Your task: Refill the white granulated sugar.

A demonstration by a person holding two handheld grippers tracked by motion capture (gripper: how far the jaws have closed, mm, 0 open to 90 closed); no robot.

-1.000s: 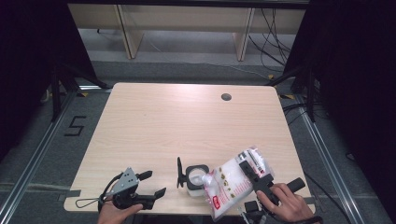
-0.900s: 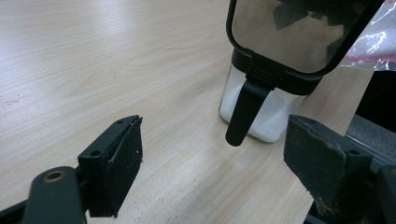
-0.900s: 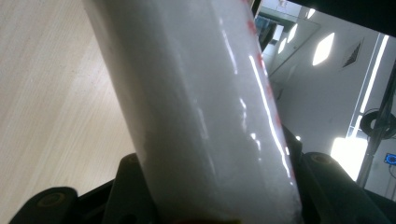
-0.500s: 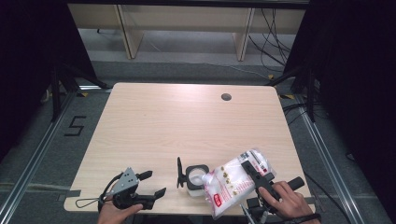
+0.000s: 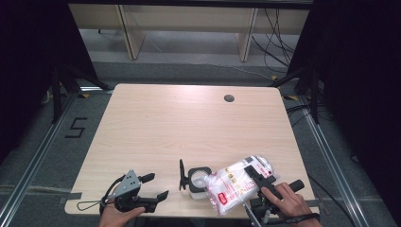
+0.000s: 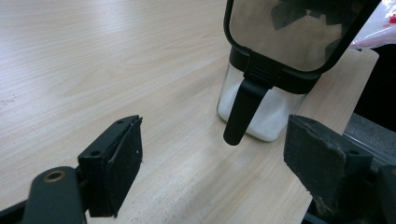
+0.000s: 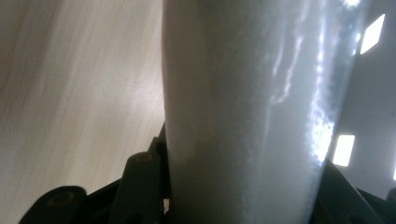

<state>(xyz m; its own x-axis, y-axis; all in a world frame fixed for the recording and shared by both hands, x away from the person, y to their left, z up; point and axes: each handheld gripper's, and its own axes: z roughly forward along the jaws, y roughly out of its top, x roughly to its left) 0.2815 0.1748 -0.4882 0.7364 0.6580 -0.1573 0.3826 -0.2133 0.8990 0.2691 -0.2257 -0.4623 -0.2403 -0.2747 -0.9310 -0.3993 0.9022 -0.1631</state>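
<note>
Two hand-held grippers are working the tabletop's [image 5: 156, 127] near edge — the right hand-held gripper [image 5: 257, 179], jaws just closing, is gripping a white bag [image 5: 234, 184] tilted over the open jar [image 5: 197, 182]; the left hand-held gripper [image 5: 153, 187] is gaping empty beside it.

We are inspecting a light wooden table [image 5: 189, 123] with a round cable hole [image 5: 229, 98] near its far edge. A clear container [image 5: 197, 181], lid standing open, is sitting near the front edge.

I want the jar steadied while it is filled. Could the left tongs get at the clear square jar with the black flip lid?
Probably yes: left tongs stand open, with bare wooden table before the clear square jar.
</note>
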